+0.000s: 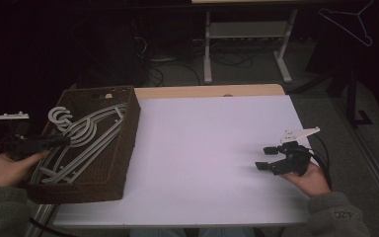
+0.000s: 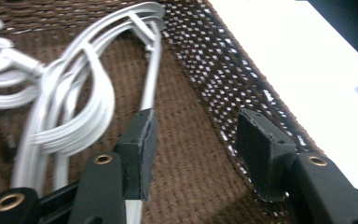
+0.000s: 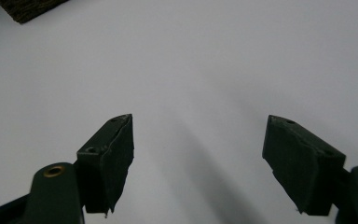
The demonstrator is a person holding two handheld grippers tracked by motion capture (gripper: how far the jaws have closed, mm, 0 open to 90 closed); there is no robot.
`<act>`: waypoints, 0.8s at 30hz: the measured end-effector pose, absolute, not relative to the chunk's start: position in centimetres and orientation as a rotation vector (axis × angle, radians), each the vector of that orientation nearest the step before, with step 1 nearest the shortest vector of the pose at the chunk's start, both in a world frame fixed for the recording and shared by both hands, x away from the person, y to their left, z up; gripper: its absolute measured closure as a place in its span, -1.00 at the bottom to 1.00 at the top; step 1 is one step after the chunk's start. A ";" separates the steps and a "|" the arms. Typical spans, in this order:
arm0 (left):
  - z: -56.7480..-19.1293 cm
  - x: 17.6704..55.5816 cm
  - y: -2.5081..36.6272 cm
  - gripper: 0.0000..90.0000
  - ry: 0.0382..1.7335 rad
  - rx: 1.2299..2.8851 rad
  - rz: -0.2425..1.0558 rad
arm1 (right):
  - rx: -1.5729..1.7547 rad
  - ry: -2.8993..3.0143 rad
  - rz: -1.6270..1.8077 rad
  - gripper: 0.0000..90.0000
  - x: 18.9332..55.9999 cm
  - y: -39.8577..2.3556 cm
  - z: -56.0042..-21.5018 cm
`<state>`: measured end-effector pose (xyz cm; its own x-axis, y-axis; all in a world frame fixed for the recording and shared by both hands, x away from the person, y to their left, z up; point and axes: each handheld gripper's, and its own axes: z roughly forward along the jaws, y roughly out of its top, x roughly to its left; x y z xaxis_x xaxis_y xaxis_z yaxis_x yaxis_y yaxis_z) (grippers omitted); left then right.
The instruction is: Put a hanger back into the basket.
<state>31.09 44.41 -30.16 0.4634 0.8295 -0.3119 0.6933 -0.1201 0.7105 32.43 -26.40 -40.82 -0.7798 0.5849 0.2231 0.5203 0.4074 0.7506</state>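
white hangers [image 2: 70, 102] in basket [image 2: 205, 60], beside left hand-held gripper [image 2: 196, 140]

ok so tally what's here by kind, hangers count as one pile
brown woven basket: 1
pile of white plastic hangers, too tangled to count singly: 1
black two-jaw tools, left tool and right tool: 2
wire hanger outline hanging far right: 1
total: 5

The high view looks forward and down from above the near edge over the whole table [image 1: 212, 148]. The left gripper view sits close over the brown basket [image 2: 200, 154] at the left. The right gripper view faces left, low over the table; both show the basket's [image 3: 28, 11] side.
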 end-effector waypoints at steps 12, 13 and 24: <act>-29.7 30.0 41.4 -0.08 1.183 1.886 0.189 | 1.029 2.543 1.338 -0.51 31.8 -26.8 -40.4; -29.7 30.0 41.0 -0.12 1.175 1.884 0.188 | 1.028 2.543 1.338 -0.52 31.8 -26.8 -40.4; -29.9 29.7 37.5 -0.21 1.095 1.909 0.159 | 1.036 2.538 1.332 -0.55 31.6 -26.8 -40.3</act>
<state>29.73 37.47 -29.89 0.5993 0.7420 -0.3004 0.6262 -0.2009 0.7533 31.61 -26.83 -40.26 -0.7651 0.6056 0.2189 0.5242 0.3882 0.7580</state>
